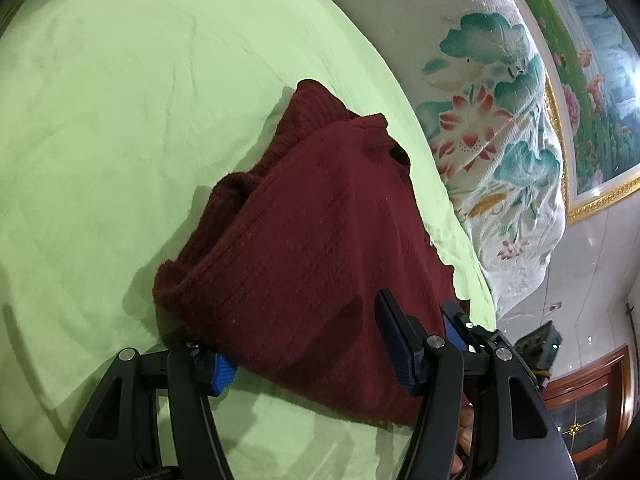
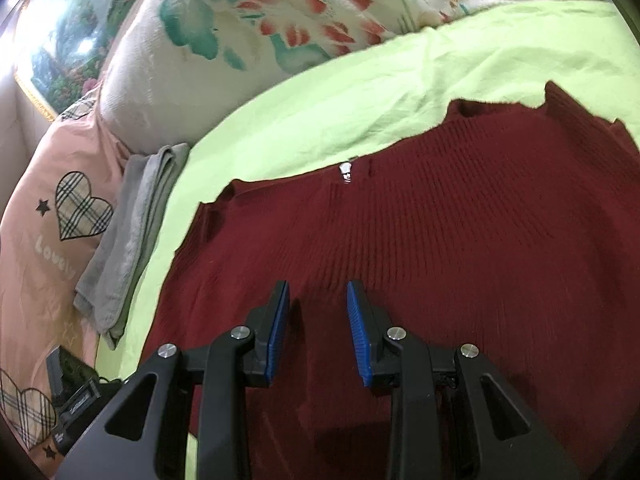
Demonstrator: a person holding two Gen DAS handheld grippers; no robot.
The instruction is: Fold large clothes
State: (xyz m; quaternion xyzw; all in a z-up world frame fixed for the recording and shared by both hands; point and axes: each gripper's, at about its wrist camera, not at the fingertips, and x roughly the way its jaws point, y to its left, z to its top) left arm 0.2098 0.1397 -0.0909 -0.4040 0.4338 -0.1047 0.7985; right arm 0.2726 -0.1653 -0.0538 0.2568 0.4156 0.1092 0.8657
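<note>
A dark red knitted sweater [image 1: 304,240] lay on a light green bedsheet [image 1: 120,120], partly folded into a thick bundle. In the left wrist view its long axis ran from the near edge up and away, with a ribbed end [image 1: 316,108] pointing toward the far side of the bed. In the right wrist view it spread broad across the sheet, its ribs running away from the camera, and a small silver zipper pull [image 2: 345,172] sat at its far edge. The left gripper [image 1: 316,344] angled down at the near edge of the bundle with its jaws set wide; the knit lay between the blue pads, one pad [image 1: 222,372] partly tucked under the cloth, and whether they pressed on it could not be told. The right gripper [image 2: 318,332] tilted down over the sweater, jaws narrowly apart with nothing between them. Beside the sheet lay a folded grey towel [image 2: 132,232], a floral quilt [image 2: 240,28] and a pink pillow [image 2: 44,200] with plaid hearts.
</note>
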